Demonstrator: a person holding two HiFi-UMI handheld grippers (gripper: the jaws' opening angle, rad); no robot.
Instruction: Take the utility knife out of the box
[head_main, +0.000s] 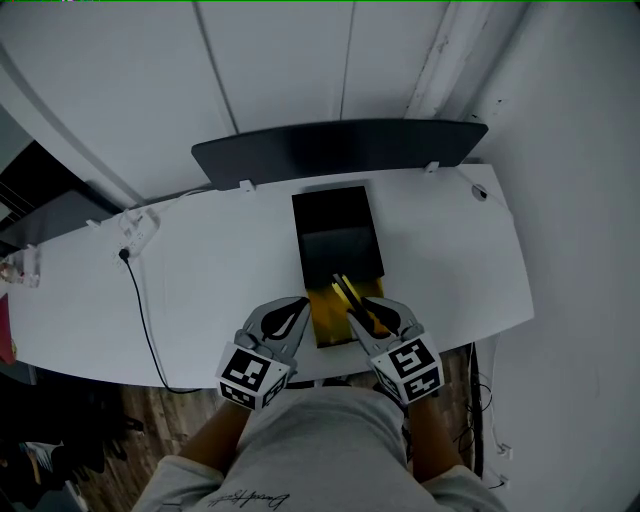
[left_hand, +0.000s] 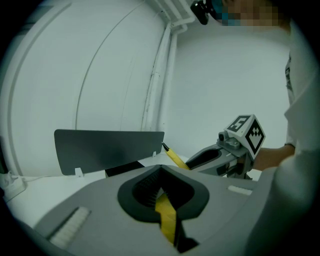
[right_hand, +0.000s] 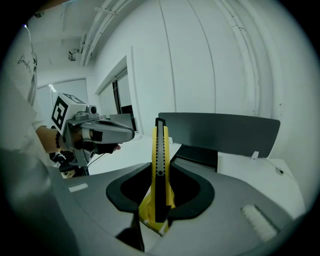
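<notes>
The right gripper (head_main: 364, 314) has its jaws closed on the utility knife (right_hand: 159, 165), pinching the yellow-and-black body near its rear end so that the tip slants up and away over the box (head_main: 336, 225). The left gripper (head_main: 298, 305) is clamped on the left wall of the yellow inner tray (head_main: 328, 318), which sticks out of the black sleeve toward the person, and pins the box to the white table (head_main: 200, 270). In the head view the knife looks raised off the tray floor but remains above the tray, so the step in hand seems to be the lift-out itself. The next move calls for carrying the knife up and clear of the tray walls, to the right onto open table, with a firm pinch, while the left gripper holds the box down so it does not drag along.
</notes>
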